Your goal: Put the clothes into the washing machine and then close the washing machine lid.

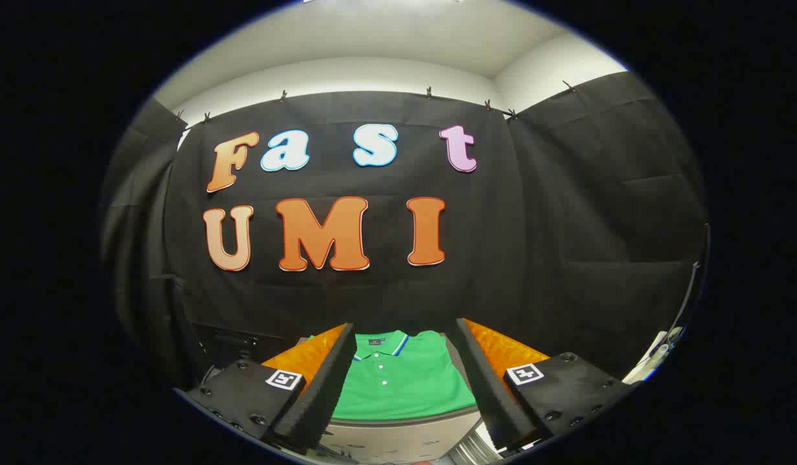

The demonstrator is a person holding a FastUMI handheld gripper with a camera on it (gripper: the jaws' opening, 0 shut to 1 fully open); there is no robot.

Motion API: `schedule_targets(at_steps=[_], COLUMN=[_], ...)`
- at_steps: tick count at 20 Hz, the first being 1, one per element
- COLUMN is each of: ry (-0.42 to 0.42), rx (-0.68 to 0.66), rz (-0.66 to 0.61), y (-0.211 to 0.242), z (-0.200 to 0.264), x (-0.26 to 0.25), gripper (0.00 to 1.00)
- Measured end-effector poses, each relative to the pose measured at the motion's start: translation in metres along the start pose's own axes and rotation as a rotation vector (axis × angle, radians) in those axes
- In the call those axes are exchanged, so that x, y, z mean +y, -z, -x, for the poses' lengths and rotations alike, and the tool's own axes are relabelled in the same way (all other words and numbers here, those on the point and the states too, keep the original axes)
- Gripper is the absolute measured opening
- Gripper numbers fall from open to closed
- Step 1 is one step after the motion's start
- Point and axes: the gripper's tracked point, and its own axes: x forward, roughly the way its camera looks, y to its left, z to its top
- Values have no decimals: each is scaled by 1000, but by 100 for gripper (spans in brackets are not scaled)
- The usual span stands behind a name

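Green polo shirt point(405, 381), soft, light, floppy; pinch a bunched fold, I'd judge. Gripper point(405, 361) spread wide, holding nothing.

I am seeing the green polo shirt point(402, 381) only in part: the two fingers point(327, 381) of the gripper point(405, 336), standing apart with nothing between them, are covering both its sleeves and sides. Its lower hem is dropping out of sight over the front edge of the desk point(398, 439), whose surface is mostly hiding under it. At the far right, a pale object point(657, 358) is getting cut off, too small to identify.
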Motion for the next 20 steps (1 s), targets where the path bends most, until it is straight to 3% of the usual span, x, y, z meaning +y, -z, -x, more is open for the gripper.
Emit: schedule_targets(at_steps=[15, 17, 20], ry=[2, 30, -24], rx=[-52, -99, -108], rz=[14, -24, -89], y=[-27, -42, -44], z=[-11, -11, -10], x=[-4, -7, 11], gripper=[99, 99, 99])
